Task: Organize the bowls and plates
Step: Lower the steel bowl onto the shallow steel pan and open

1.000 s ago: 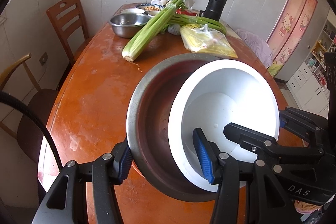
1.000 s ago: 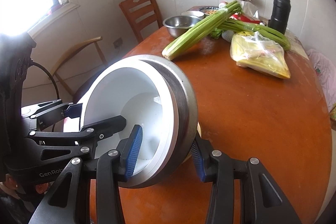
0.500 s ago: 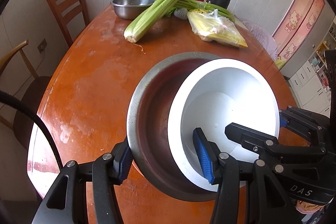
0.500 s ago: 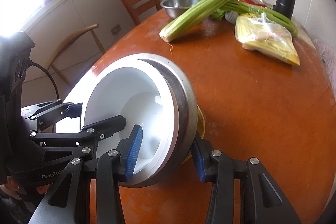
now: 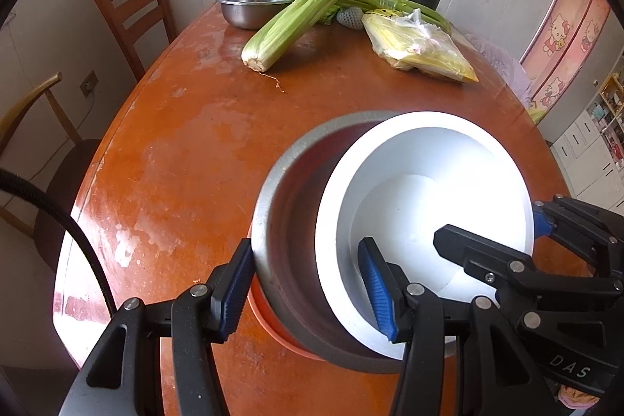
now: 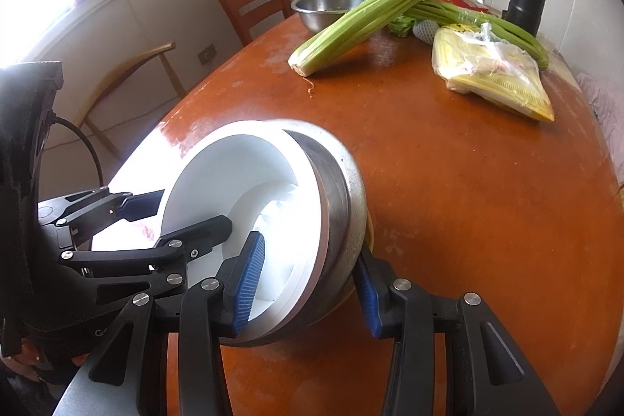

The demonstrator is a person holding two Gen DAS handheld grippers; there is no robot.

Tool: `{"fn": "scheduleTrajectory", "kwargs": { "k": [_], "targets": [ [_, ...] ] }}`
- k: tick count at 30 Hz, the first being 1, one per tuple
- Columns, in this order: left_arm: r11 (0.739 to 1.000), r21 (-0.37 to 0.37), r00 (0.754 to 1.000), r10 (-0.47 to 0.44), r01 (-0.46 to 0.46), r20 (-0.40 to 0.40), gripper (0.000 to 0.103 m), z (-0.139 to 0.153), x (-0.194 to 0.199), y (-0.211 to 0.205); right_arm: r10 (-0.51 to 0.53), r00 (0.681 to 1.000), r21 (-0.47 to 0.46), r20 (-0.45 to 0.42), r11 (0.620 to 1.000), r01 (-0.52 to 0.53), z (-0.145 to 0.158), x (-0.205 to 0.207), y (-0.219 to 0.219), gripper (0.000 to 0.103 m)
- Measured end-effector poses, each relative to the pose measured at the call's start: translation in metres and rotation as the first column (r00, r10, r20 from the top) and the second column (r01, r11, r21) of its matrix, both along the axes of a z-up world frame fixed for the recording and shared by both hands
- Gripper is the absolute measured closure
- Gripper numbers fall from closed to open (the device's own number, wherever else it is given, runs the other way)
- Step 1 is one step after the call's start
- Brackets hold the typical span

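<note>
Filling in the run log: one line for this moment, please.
left claw: shut on bowl stack | right claw: shut on bowl stack | stack: white bowl nested in steel bowl, tilted above table

The right gripper clamps the rims of a white bowl nested inside a steel bowl, held over an orange-brown table. The left gripper grips the opposite rim. Celery lies farther back.
</note>
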State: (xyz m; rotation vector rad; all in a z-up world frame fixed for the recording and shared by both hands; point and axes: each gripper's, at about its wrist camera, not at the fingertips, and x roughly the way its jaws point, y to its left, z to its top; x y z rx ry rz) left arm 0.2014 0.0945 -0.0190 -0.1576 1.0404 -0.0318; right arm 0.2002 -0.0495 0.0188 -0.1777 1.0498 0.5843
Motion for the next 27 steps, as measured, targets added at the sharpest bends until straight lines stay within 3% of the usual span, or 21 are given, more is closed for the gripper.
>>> {"fn": "scheduleTrajectory", "kwargs": {
  "k": [27],
  "targets": [
    [0.999, 0.007, 0.998, 0.04, -0.041, 0.039, 0.042, 0.006, -0.01, 0.011, -0.018, 0.995, -0.057, 0.095, 0.998, 0.023, 0.005, -0.007, 0.007, 0.056]
  ]
}}
